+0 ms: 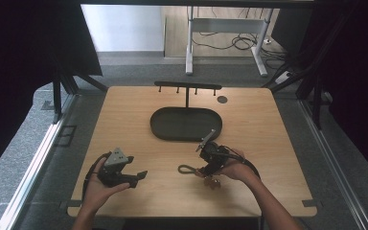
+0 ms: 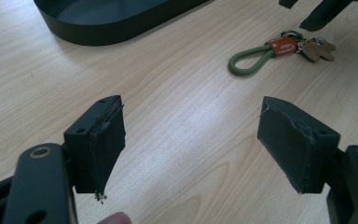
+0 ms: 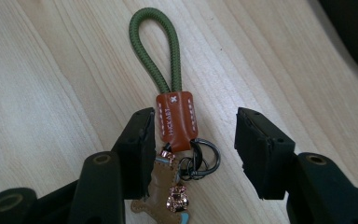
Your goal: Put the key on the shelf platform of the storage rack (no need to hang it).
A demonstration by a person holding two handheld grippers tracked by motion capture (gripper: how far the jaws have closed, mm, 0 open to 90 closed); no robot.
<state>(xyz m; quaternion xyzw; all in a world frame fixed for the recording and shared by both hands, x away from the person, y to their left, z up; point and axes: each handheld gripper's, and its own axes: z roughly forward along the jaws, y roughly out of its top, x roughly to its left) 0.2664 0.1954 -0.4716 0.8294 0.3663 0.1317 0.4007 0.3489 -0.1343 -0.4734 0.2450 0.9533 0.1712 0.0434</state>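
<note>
While the right tongs (image 3: 191,140) stand apart over the counter (image 1: 124,115), their two black jaws flank a keyring (image 3: 175,135) that lies flat on the wood. In the right gripper view the left jaw sits just beside the brown leather tab (image 3: 176,120) and may brush its edge, whereas the right jaw is clear of it, with bare wood between. A green cord loop (image 3: 156,51) runs away from the tab, and below the tab hang a dark metal clasp (image 3: 200,158), a tan leather charm (image 3: 156,193) and a small copper-coloured trinket (image 3: 177,198). Seen from the high view, the keyring (image 1: 191,169) rests on the near right part of the counter, in front of a dark oval tray (image 1: 187,123) and just beside the right tongs (image 1: 211,160). The left tongs (image 1: 141,176) are held low near the counter's near left edge, well apart from the keyring, jaws wide apart and holding nothing. From the left gripper view the keyring (image 2: 279,51) lies ahead and to the right, with the tray (image 2: 98,25) farther off.
</note>
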